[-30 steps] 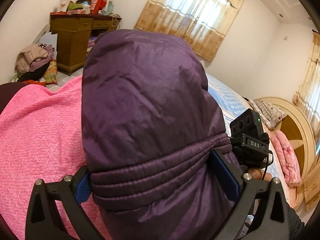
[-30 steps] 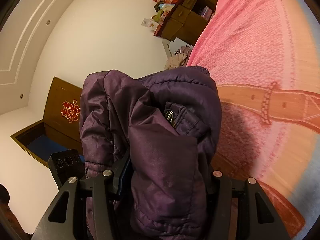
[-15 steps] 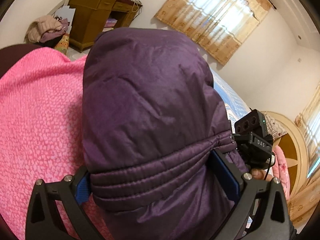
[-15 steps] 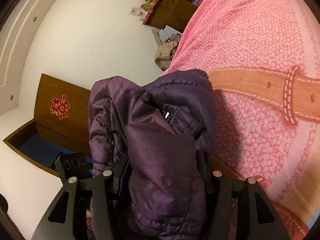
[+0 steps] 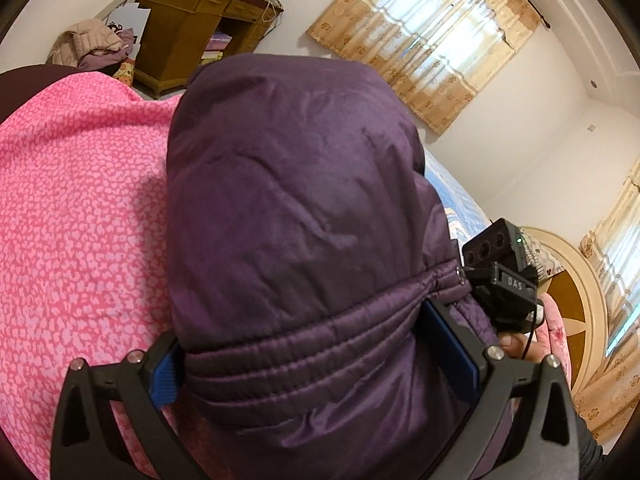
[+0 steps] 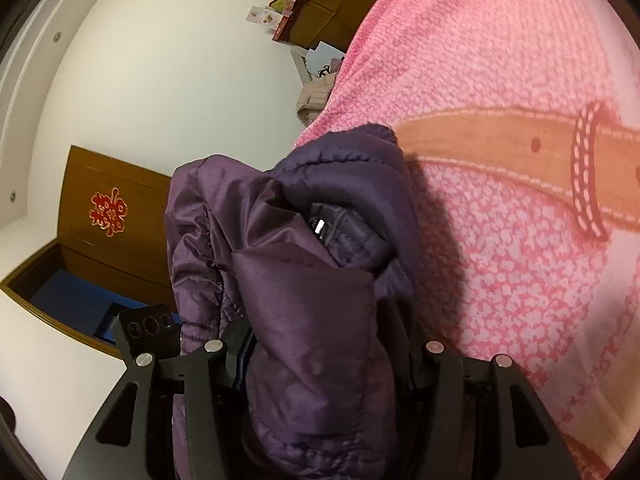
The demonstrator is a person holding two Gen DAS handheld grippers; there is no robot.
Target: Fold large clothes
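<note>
A bulky purple padded jacket [image 5: 296,208] fills the left wrist view, bunched between the jaws of my left gripper [image 5: 316,356], which is shut on its quilted hem. In the right wrist view the same purple jacket [image 6: 312,288] is bundled thick between the fingers of my right gripper [image 6: 320,344], shut on a wad of it, a zipper pull showing in the folds. The jacket hangs just above the pink bedspread [image 5: 76,216] [image 6: 500,60]. The other gripper's black camera block [image 5: 500,268] sits close on the right of the left wrist view.
A wooden desk [image 5: 192,28] piled with boxes stands beyond the bed, with a heap of clothes [image 5: 92,40] beside it. Curtained windows [image 5: 428,28] line the far wall. A rounded wooden headboard [image 5: 576,300] and pillows lie right. A wooden cabinet [image 6: 108,216] stands against the left wall.
Both grippers have come down toward the pink bedspread with the jacket still held; the bed now looms larger in both views. The grips are unchanged.
</note>
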